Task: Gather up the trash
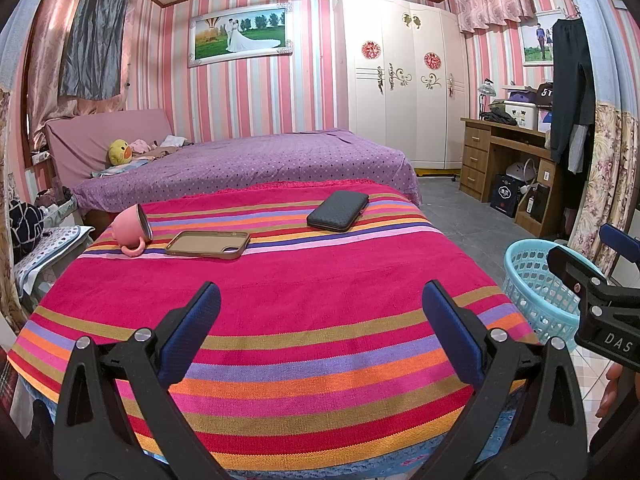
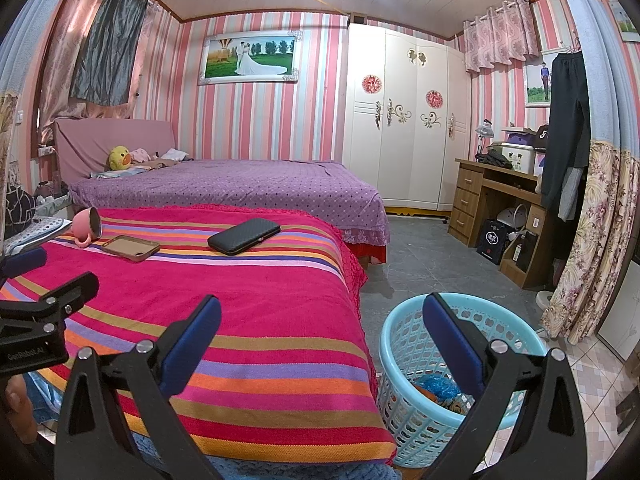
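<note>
Both hand-held grippers hang above the near end of the striped red, orange and purple woven cloth (image 1: 300, 288) covering the table. The left gripper (image 1: 320, 320) has its blue-padded fingers spread wide with nothing between them; the right gripper (image 2: 320, 328) is likewise spread and empty, positioned over the cloth's edge beside the light-blue perforated plastic basket (image 2: 404, 344) on the floor. That basket holds crumpled blue and orange wrappers (image 2: 438, 390), evidently the trash. On the cloth's far end lie a tipped pink mug (image 1: 132, 230), a tan phone case (image 1: 208, 244) and a black textured wallet (image 1: 338, 210), none apparently refuse. Judgement: collection appears complete or nearly so.
</note>
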